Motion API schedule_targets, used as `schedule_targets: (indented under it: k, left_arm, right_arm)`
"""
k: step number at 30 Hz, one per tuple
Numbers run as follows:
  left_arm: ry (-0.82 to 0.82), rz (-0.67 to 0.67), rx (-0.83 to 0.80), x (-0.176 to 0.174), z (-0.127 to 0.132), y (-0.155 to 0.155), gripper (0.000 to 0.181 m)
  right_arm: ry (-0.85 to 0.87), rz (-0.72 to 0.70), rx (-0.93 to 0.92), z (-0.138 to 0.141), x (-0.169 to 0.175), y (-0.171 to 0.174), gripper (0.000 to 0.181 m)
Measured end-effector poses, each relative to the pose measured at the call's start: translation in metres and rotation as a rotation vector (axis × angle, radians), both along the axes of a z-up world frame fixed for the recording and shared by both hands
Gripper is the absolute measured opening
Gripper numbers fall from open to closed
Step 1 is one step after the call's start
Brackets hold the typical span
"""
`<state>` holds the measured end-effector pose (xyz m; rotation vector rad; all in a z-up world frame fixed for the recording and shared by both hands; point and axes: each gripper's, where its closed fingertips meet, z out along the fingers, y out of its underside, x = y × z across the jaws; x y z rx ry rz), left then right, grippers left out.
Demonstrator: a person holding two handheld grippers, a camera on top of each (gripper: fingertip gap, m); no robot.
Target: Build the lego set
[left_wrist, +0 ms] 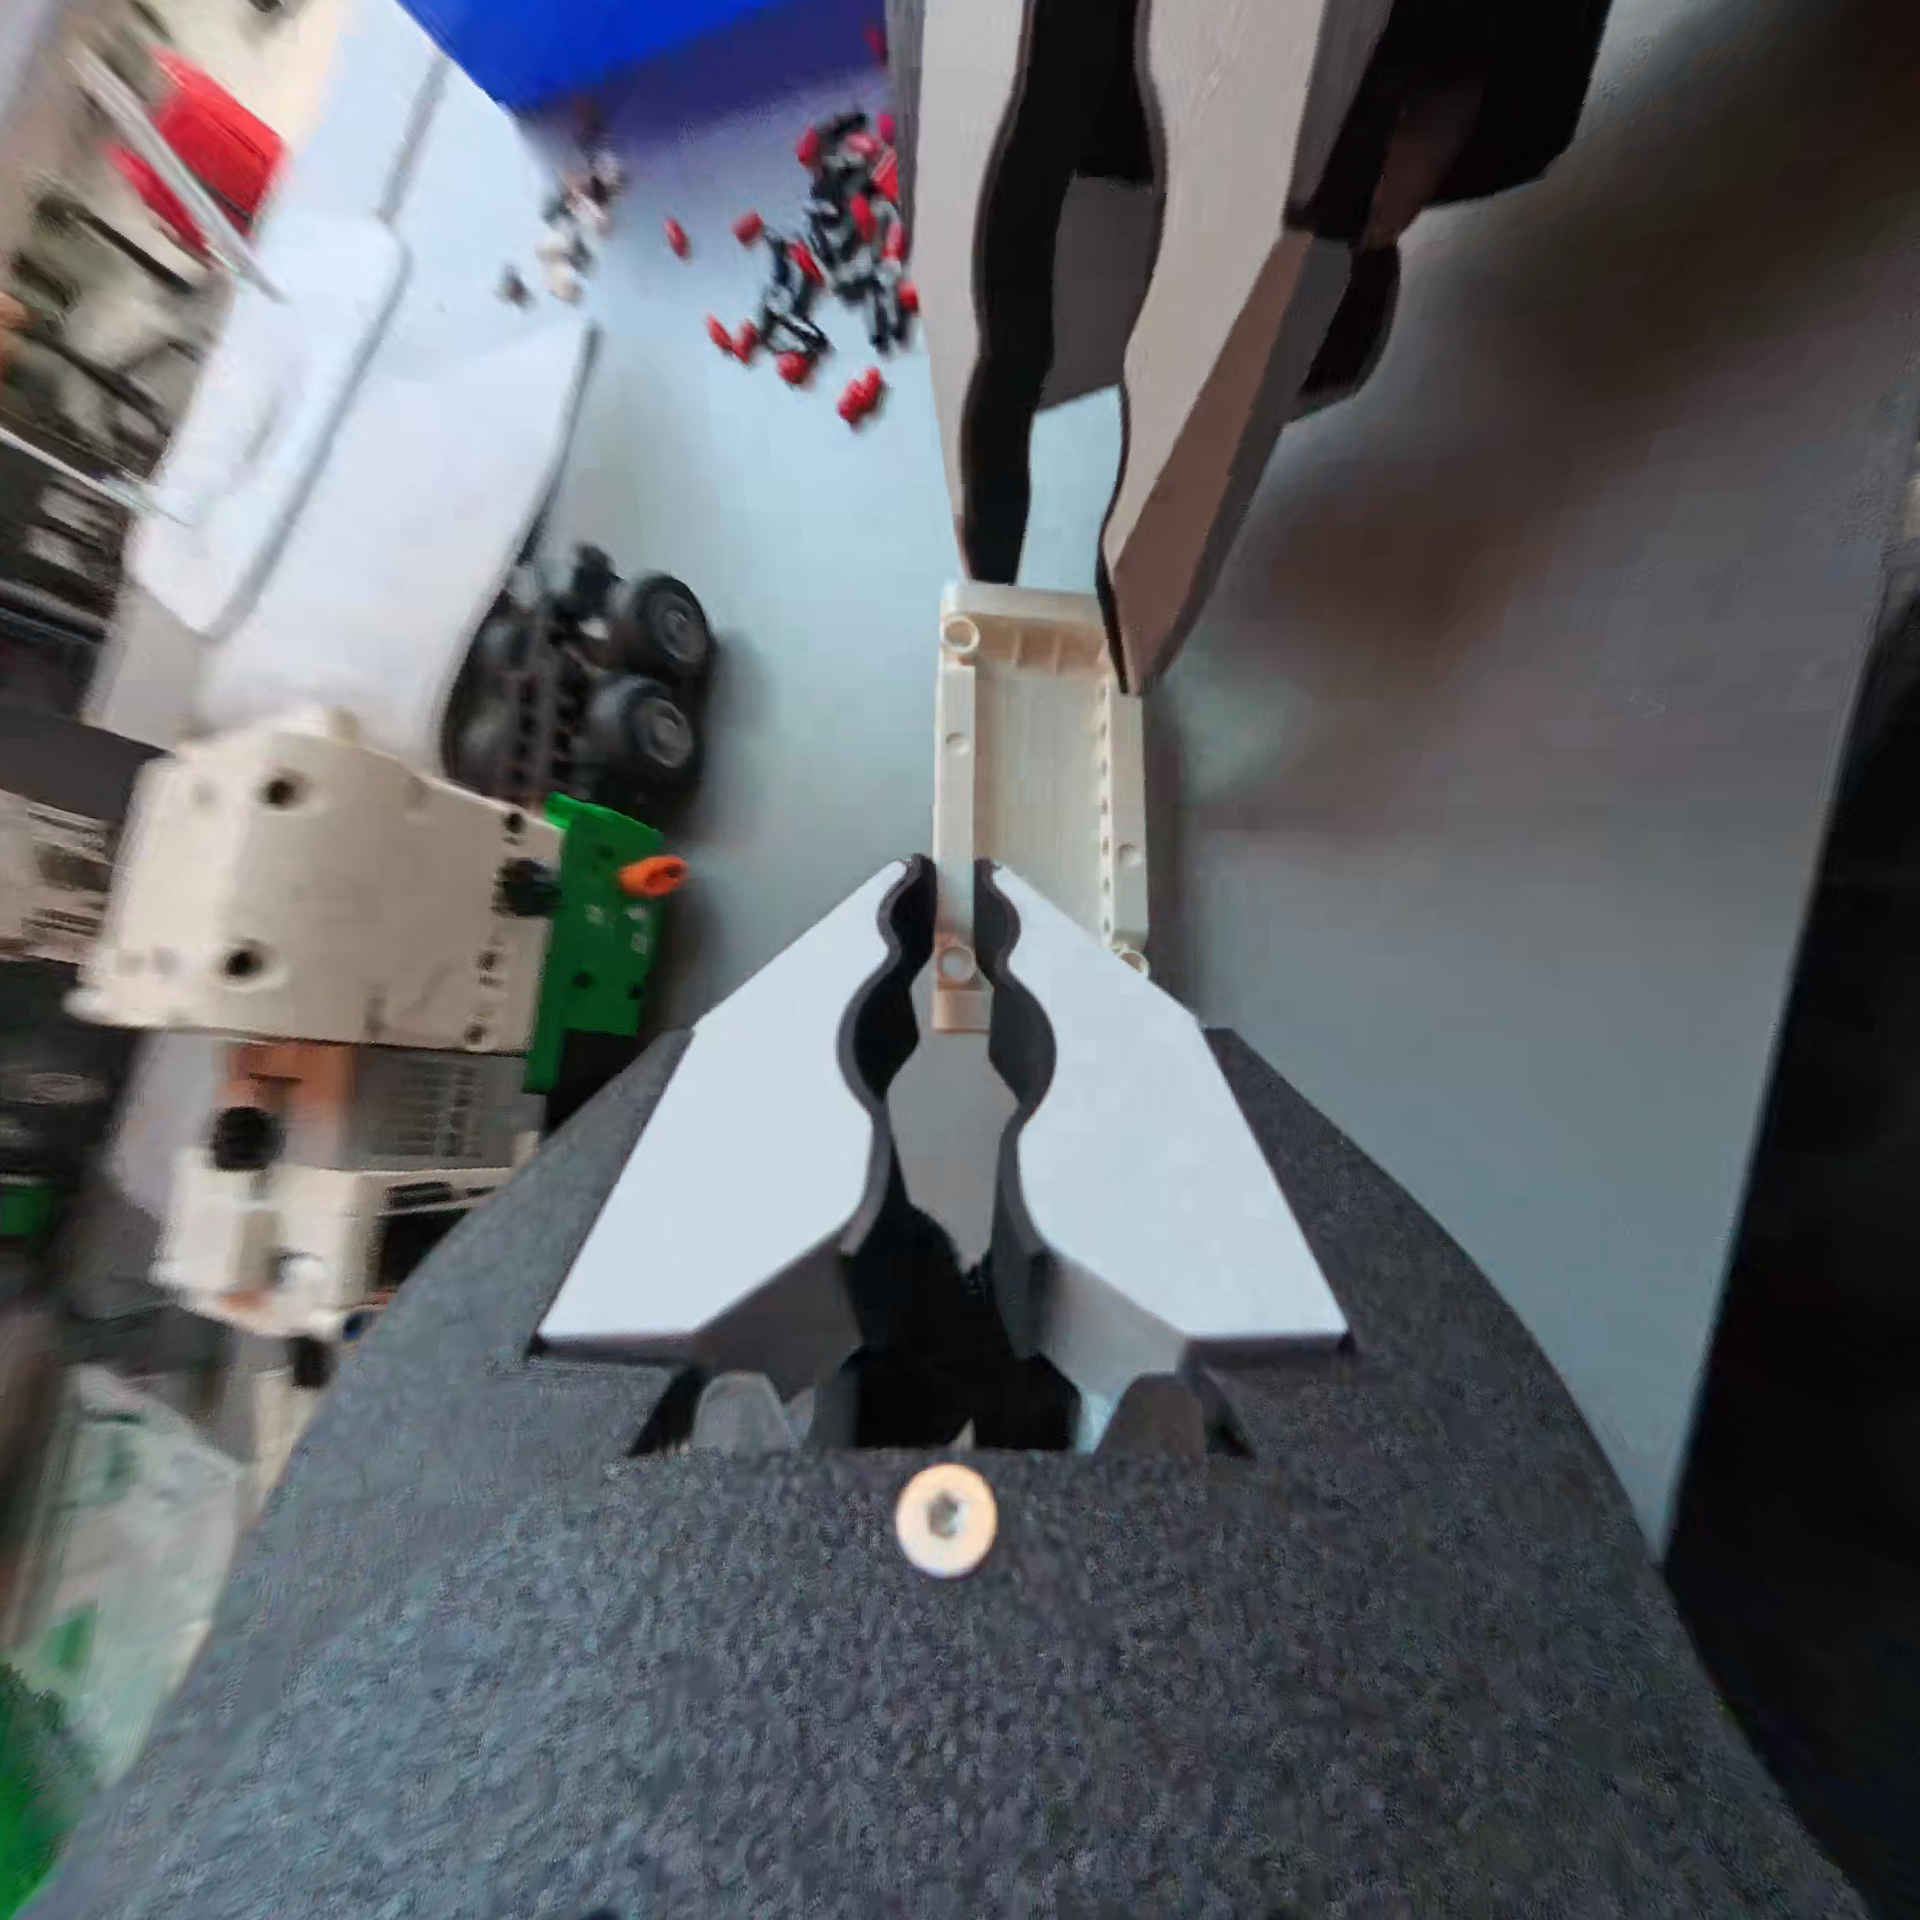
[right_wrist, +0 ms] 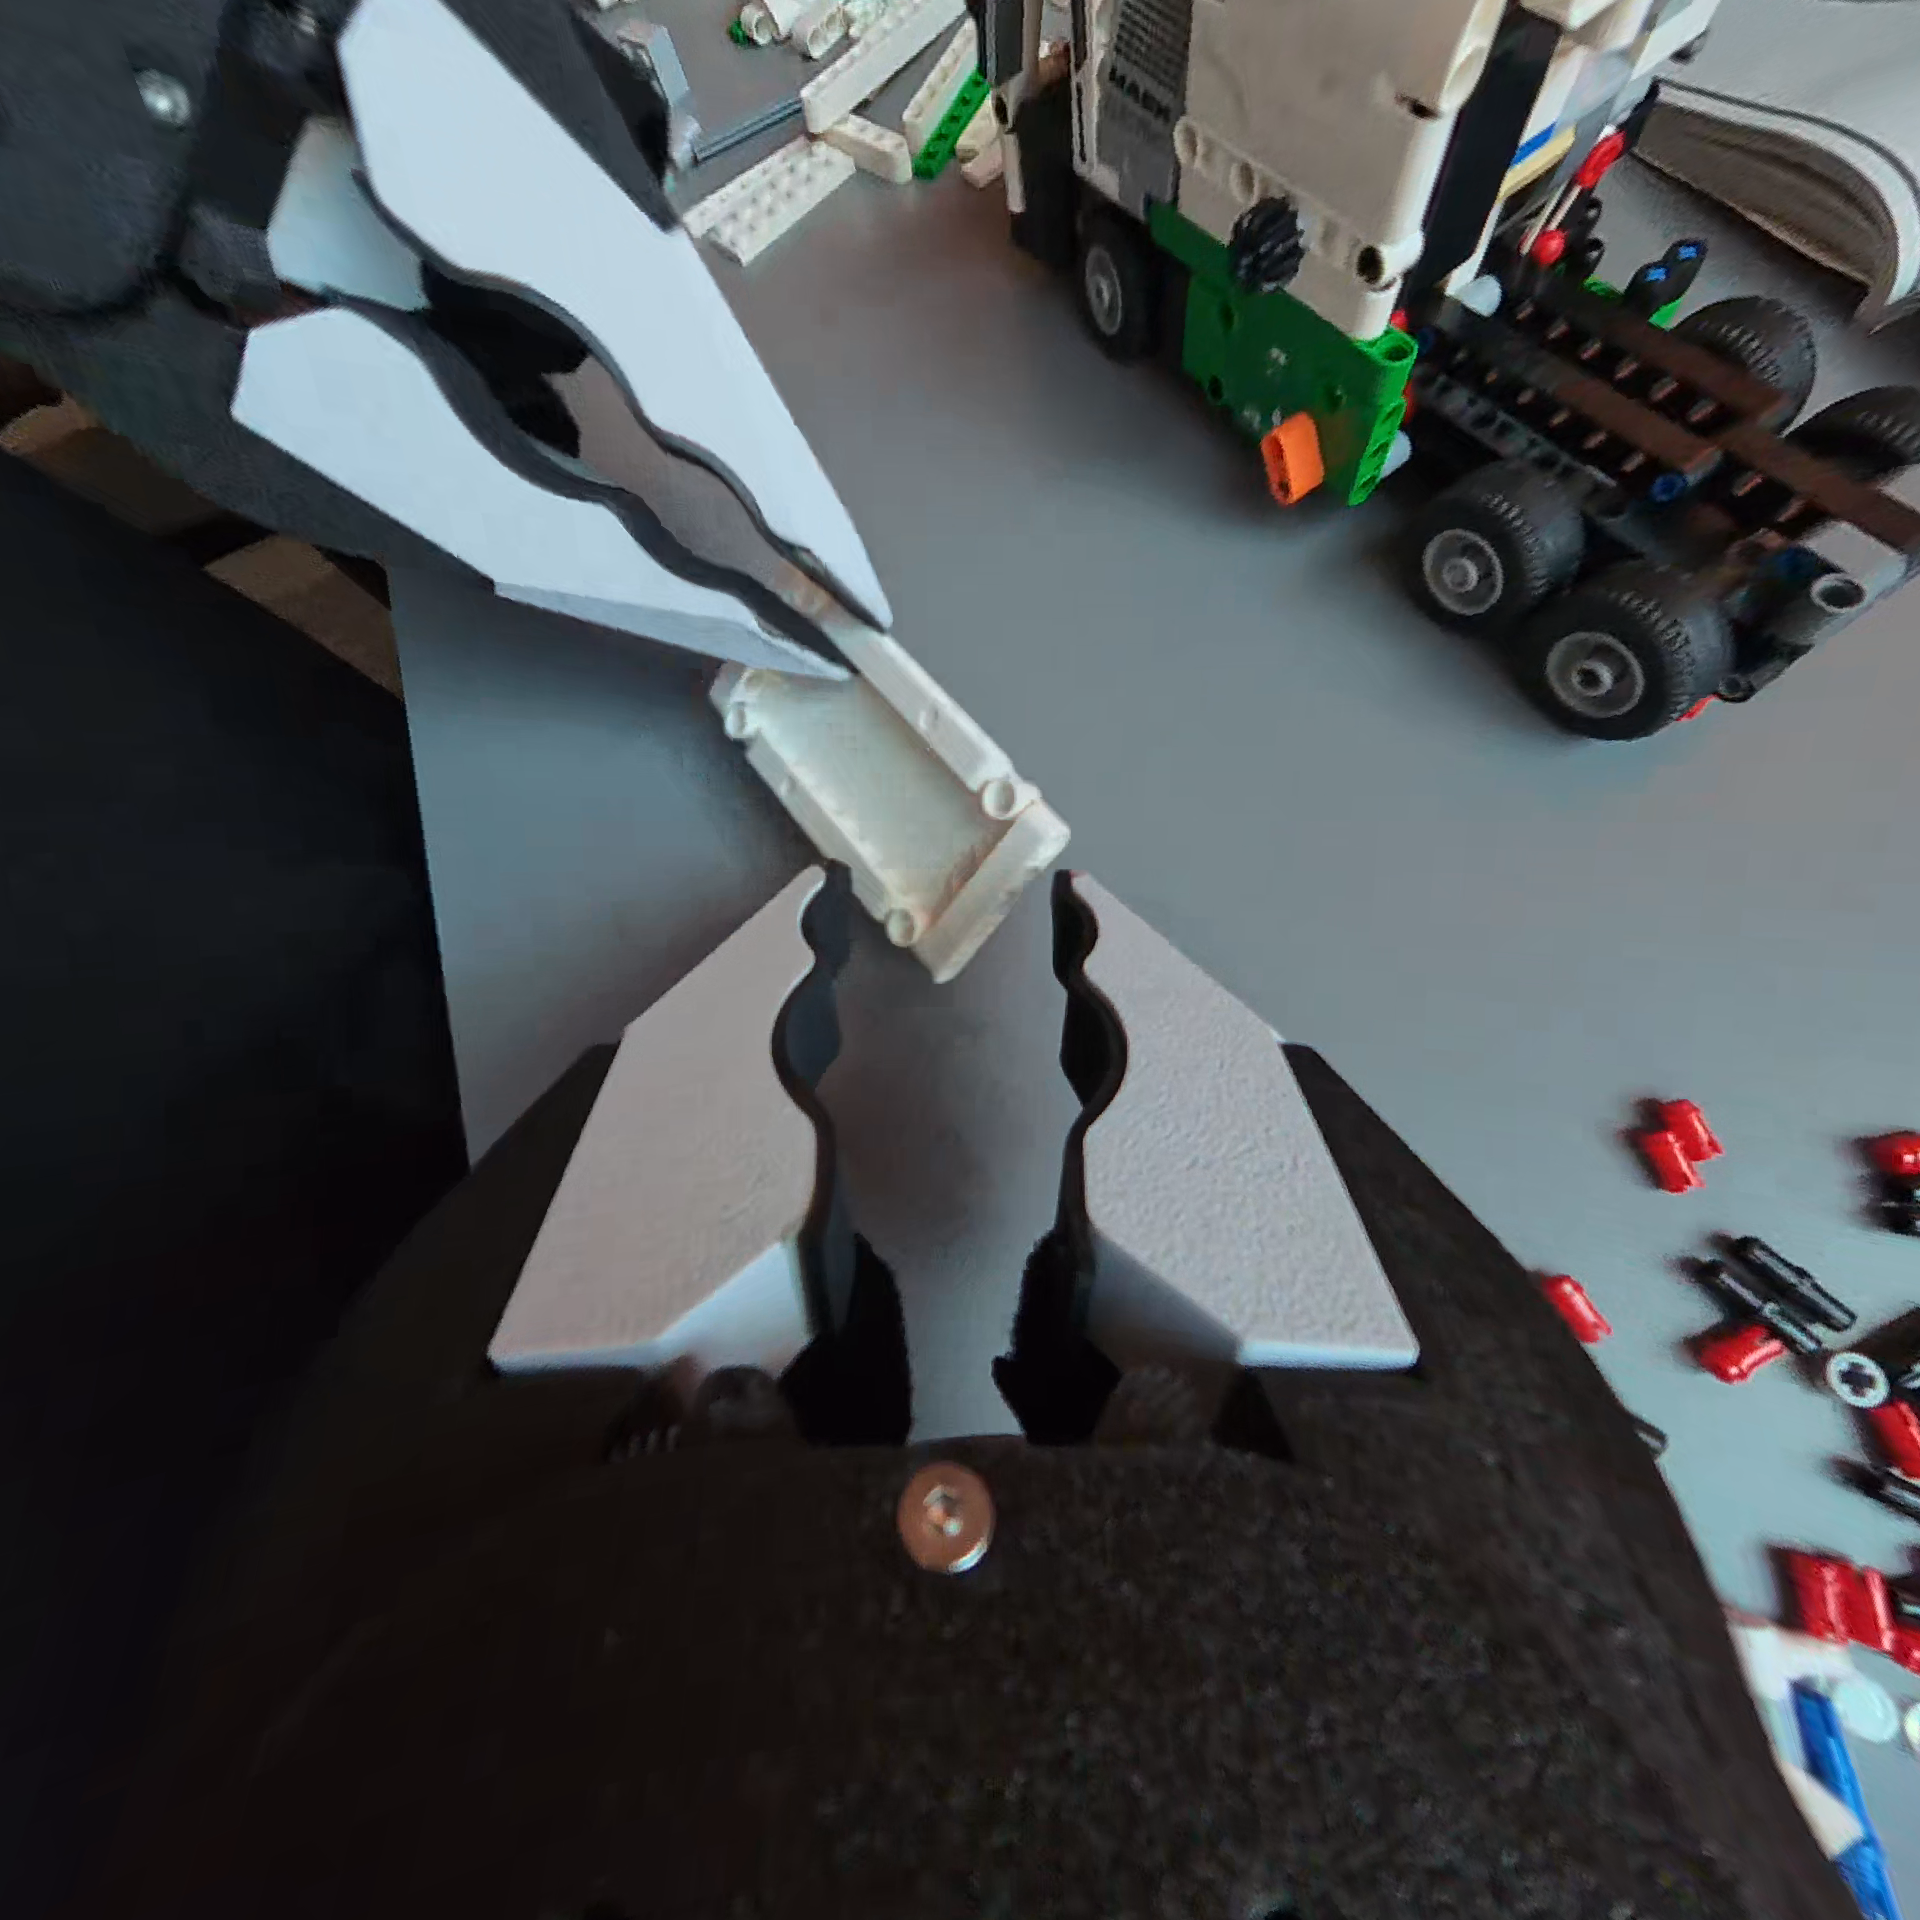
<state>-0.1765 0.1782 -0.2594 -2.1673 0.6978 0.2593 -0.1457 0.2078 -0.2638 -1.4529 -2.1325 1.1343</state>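
Above the grey table [right_wrist: 1195, 790], the left gripper [left_wrist: 948, 868] is pinching one long rim of a white lego panel [left_wrist: 1039, 769], its fingertips pressed close onto that edge. The panel is a shallow rectangular tray-like piece, hollow ribbed side showing, with pin holes along both long rims. From the left wrist view its long axis is running straight away from the left gripper toward the right gripper [right_wrist: 940, 883], which is coming in from the opposite end. From the right wrist view the panel [right_wrist: 894, 800] is lying on a diagonal, its far end caught in the left gripper [right_wrist: 831, 634] and its near short end pointing at the right gripper. The right gripper is standing spread, its left fingertip just at the panel's near corner and its right fingertip apart from it; whether the left one is touching cannot be told.

Farther back on the table a partly built lego truck [right_wrist: 1455, 343] is standing, with a white cab, green side block, orange connector [right_wrist: 1288, 457] and black wheels. Its grille is bearing lettering. Loose red and black pins [right_wrist: 1766, 1309] are lying scattered to the right, and white and green beams [right_wrist: 852, 135] are lying beyond the truck.
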Motion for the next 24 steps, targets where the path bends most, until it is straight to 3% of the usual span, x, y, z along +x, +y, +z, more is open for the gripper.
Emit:
schedule_targets:
  k: [1,4,7,9,10,14,18,21,24]
  left_arm:
    - [0.108,-0.025,0.069,-0.001,0.009,0.002,0.006]
    - [0.276,-0.077,0.174,0.003,0.022,0.002,0.006]
    - [0.269,-0.045,0.176,-0.002,0.019,0.0,0.006]
    - [0.147,0.011,0.195,-0.006,0.025,-0.003,0.014]
    - [0.059,0.048,0.206,-0.009,0.031,-0.006,0.032]
    - [-0.323,0.125,0.16,-0.019,0.037,-0.023,0.059]
    - [-0.532,0.076,0.154,-0.013,0.045,-0.031,0.062]
    - [-0.659,0.031,0.135,-0.009,0.05,-0.03,0.064]
    - [-0.607,0.007,0.15,-0.016,0.049,-0.027,0.064]
  right_arm:
    - [0.008,0.001,-0.005,0.001,-0.002,-0.002,0.038]
    - [0.051,-0.021,-0.031,0.004,-0.012,0.001,0.028]
    - [0.115,0.012,-0.06,0.012,-0.016,-0.003,0.011]
    - [0.221,0.061,0.053,0.019,-0.017,-0.005,0.009]
    - [0.299,0.073,0.165,0.025,-0.018,-0.002,0.008]
    - [0.64,0.149,0.657,0.057,-0.019,0.001,0.006]
    - [0.737,0.242,0.912,0.061,-0.02,-0.004,0.006]
    - [0.78,0.322,0.989,0.064,-0.02,-0.017,0.006]
    - [0.771,0.338,0.98,0.063,-0.023,-0.02,0.006]
